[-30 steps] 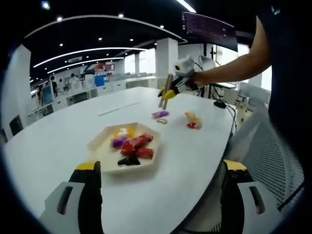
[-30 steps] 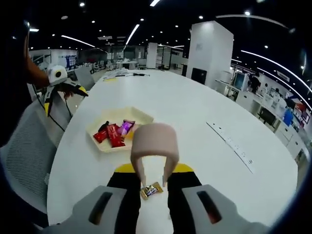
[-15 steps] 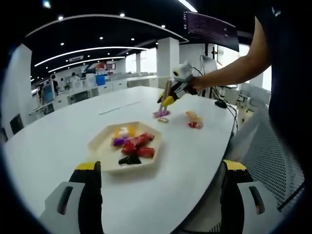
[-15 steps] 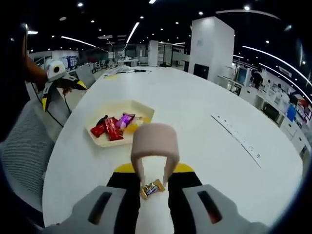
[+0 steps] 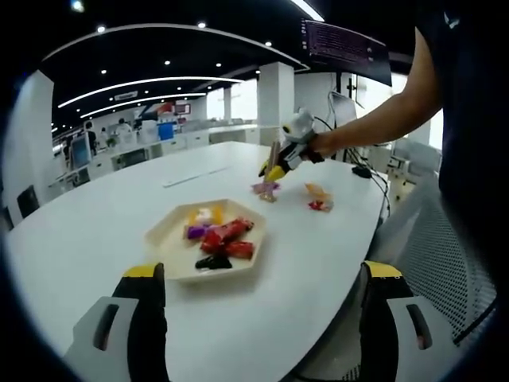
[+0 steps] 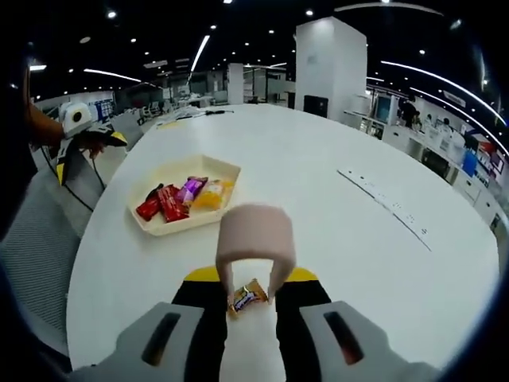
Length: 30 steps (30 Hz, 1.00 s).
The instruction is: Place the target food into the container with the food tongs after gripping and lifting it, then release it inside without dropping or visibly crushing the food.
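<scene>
My right gripper [image 6: 252, 282] is shut on beige food tongs [image 6: 255, 243]. The tongs' two tips stand on either side of a gold-wrapped candy [image 6: 246, 298] on the white table; I cannot tell whether they pinch it. In the left gripper view, the right gripper [image 5: 280, 163] holds the tongs [image 5: 272, 173] tip-down beside a purple candy [image 5: 261, 188]. The cream hexagonal tray [image 5: 163, 237] [image 6: 227, 169] holds several wrapped candies, red, purple and yellow. My left gripper [image 5: 262, 318] is open and hangs over the table's near edge; it also shows at the far left [image 6: 86, 147].
An orange and red candy [image 5: 318, 199] lies loose to the right of the tongs. A person's arm [image 5: 374, 119] reaches in from the right. Mesh chairs [image 5: 445, 255] [image 6: 40, 239] stand at the table's edge. A socket strip [image 6: 386, 207] runs across the table.
The right gripper has come down with the tongs, from above the table to the gold candy. The candy now sits tilted between the tips. The left gripper has stayed still.
</scene>
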{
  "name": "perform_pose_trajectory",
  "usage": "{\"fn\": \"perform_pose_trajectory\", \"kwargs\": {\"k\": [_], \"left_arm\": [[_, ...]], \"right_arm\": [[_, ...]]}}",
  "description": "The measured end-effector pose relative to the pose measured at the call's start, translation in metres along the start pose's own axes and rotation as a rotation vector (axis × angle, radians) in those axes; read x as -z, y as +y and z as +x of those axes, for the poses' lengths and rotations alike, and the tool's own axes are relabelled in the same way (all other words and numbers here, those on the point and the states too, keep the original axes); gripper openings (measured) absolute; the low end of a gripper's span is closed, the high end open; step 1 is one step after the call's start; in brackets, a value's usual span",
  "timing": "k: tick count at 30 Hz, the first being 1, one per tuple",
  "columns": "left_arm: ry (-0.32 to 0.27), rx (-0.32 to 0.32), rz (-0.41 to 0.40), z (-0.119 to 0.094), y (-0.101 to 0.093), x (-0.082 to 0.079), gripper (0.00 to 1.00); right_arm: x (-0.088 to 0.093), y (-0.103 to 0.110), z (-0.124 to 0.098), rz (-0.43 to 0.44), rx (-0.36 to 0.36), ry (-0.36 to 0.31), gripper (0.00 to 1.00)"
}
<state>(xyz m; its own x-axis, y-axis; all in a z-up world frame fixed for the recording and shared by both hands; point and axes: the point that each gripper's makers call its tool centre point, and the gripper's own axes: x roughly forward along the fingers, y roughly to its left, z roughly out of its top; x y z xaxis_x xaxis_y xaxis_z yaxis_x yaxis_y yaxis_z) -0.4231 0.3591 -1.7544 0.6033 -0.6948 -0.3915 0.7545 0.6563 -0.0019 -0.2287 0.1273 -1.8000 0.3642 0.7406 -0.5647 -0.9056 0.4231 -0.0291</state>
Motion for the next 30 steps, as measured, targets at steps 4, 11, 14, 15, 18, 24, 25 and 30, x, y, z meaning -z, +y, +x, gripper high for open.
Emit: {"fn": "perform_pose_trajectory", "kwargs": {"k": [4, 11, 14, 15, 18, 24, 25, 30], "left_arm": [[0.000, 0.001, 0.000, 0.000, 0.000, 0.000, 0.99], [0.001, 0.001, -0.001, 0.000, 0.000, 0.001, 0.98], [0.001, 0.000, 0.000, 0.000, 0.001, 0.001, 0.98], [0.000, -0.001, 0.001, 0.000, 0.001, 0.000, 0.98], [-0.002, -0.002, 0.001, 0.000, 0.001, 0.000, 0.99], [-0.007, -0.001, 0.001, 0.000, 0.001, -0.001, 0.99], [-0.007, -0.001, -0.001, 0.000, 0.001, -0.001, 0.99], [-0.012, -0.004, 0.000, 0.000, 0.001, -0.002, 0.99]], "right_arm": [[0.004, 0.003, 0.004, -0.024, 0.017, 0.033, 0.20], [0.008, -0.003, -0.001, 0.000, 0.056, 0.045, 0.15], [0.008, -0.002, -0.001, 0.031, 0.050, 0.048, 0.13], [0.008, -0.002, -0.001, 0.035, 0.051, 0.052, 0.13], [0.006, -0.005, -0.001, 0.051, 0.050, 0.053, 0.12], [-0.004, -0.008, -0.005, 0.054, 0.050, 0.054, 0.12], [-0.005, -0.008, -0.006, 0.051, 0.051, 0.053, 0.12], [-0.014, -0.011, -0.012, 0.046, 0.058, 0.048, 0.12]]}}
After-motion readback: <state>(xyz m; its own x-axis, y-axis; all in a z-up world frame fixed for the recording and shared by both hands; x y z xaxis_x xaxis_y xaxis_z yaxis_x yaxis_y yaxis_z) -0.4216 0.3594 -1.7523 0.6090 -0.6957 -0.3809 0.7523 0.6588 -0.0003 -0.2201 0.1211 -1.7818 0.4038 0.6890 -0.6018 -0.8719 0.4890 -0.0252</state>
